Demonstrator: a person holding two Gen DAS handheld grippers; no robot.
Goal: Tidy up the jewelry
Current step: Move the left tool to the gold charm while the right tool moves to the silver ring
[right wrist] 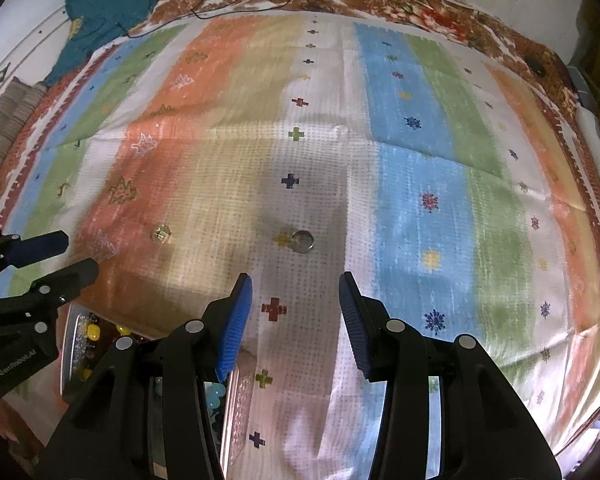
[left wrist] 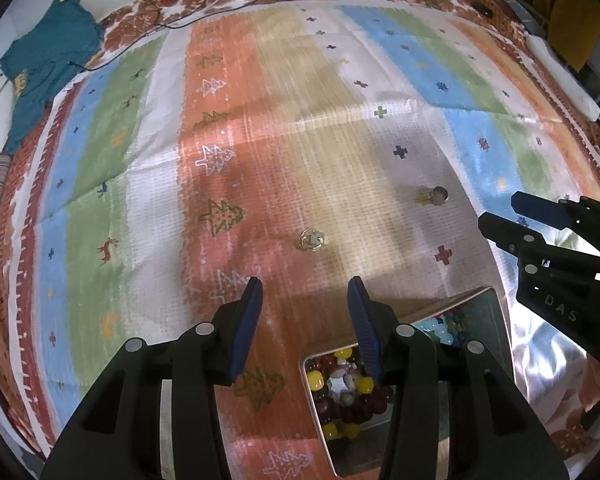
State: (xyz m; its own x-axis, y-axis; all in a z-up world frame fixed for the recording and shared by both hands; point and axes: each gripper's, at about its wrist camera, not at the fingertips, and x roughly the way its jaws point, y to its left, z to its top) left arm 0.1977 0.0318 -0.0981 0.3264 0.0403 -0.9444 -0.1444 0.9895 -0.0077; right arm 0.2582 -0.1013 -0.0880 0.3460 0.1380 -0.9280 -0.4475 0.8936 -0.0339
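Left wrist view: left tool (left wrist: pixel 305 284) hangs over the striped cloth (left wrist: pixel 260 120) w/ its blue pads spread wide, nothing between them. Just past the tips sits a small silvery ring (left wrist: pixel 311 239) on the orange/tan stripe border. Further right and a bit farther off there's a 2nd ring (left wrist: pixel 438 195), darker, round, on the white stripe next to a yellow mark. Near right, partly under the left tool's right finger, is the jewelry box (left wrist: pixel 488 312) w/ a compartment full of beads (left wrist: pixel 340 388), yellow, dark red, some white; another compartment behind it has pale blue ones. Right tool (left wrist: pixel 500 216) pokes in from the right edge, fingers apart, empty. A teal garment (left wrist: pixel 48 64) lies far left.

Right wrist view: right tool (right wrist: pixel 296 280) also spread open, holding nothing. The dark ring (right wrist: pixel 303 241) is straight ahead of it, just beyond the tips. The silvery ring (right wrist: pixel 161 234) is off to the left on orange. Left tool (right wrist: pixel 76 252) comes in from the left edge, open too. Box (right wrist: pixel 70 344) is near left, mostly hidden behind the tools, yellow beads showing.
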